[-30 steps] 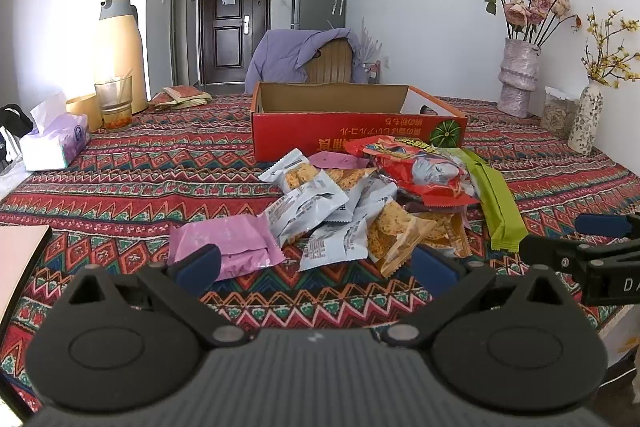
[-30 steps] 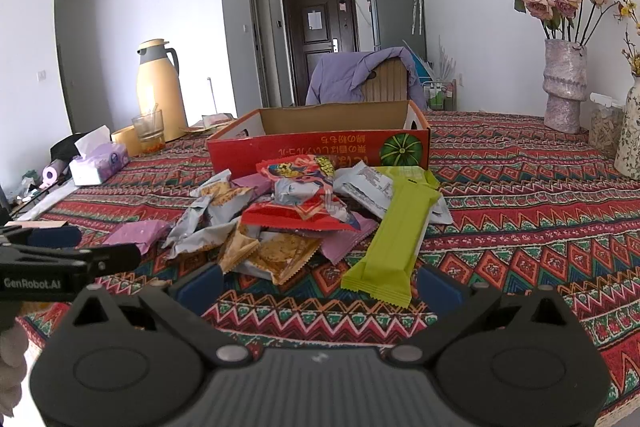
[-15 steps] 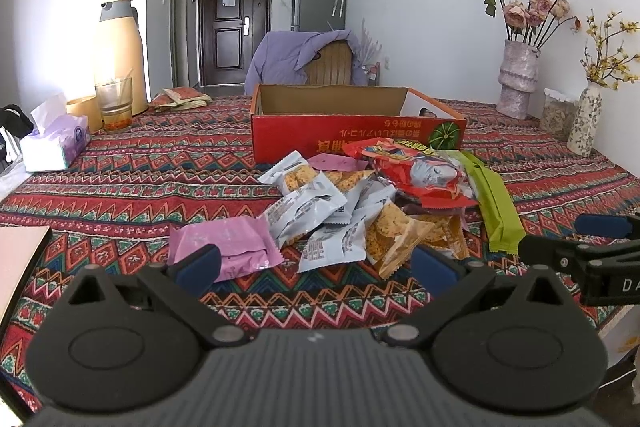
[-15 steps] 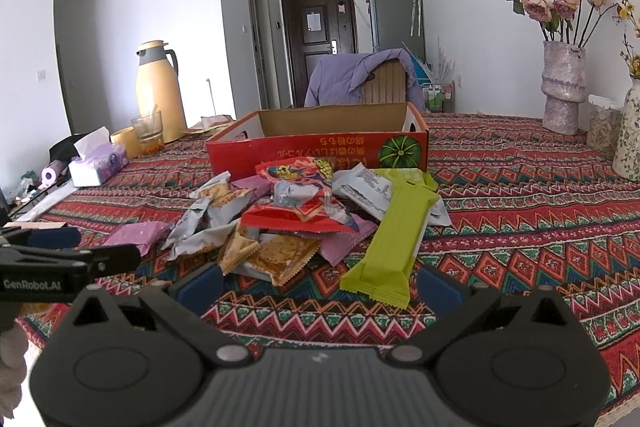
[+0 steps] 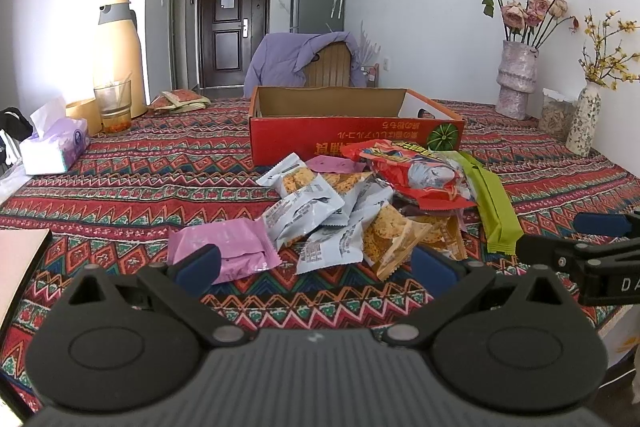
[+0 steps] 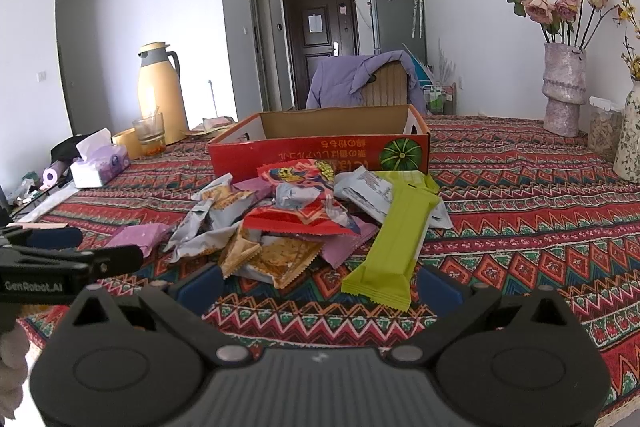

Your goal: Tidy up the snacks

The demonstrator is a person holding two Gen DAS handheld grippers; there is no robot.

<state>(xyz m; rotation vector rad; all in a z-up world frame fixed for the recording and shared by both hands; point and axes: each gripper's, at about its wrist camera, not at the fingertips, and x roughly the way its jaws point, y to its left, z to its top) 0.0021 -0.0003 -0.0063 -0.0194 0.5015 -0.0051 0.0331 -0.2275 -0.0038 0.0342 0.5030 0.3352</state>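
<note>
Snack pile lies on patterned tablecloth, in front of red cardboard box. Left gripper low at near table edge, jaws apart, nothing held; pink packet just ahead of its left finger. Right gripper likewise spread wide, empty; green bar wrapper just beyond its right finger, cracker packets between fingers.

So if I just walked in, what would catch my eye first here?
Probably the heap of snack packets in the middle of the patterned tablecloth, with a long green bar and a red bag standing out. Just behind it sits an open red cardboard box, and dried roses in a vase stand at the far right.
</note>
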